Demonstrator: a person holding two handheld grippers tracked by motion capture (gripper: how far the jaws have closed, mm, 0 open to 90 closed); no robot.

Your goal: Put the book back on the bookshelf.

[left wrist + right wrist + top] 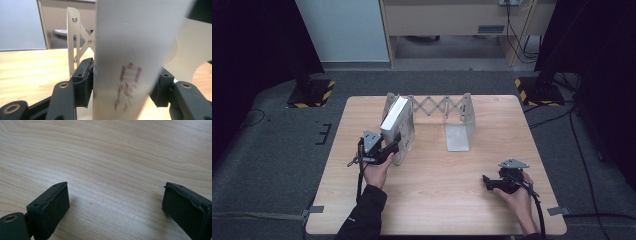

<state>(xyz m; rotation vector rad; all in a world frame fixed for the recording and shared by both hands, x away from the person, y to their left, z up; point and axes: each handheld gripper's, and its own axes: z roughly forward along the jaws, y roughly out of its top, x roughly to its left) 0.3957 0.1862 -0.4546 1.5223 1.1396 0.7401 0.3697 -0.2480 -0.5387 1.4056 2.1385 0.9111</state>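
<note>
A light wooden surface [437, 195] stands on a grey carpet floor [277, 150]. Two black stands with yellow-and-black striped bases [309, 94] [537, 91] flank its far corners. Behind them is a pale wooden cabinet [452, 20], with black cables [579, 145] trailing over the floor at right.

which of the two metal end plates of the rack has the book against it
The left end plate: the white book, clamped in the left gripper, leans against it. The right end plate has nothing against it.
</note>
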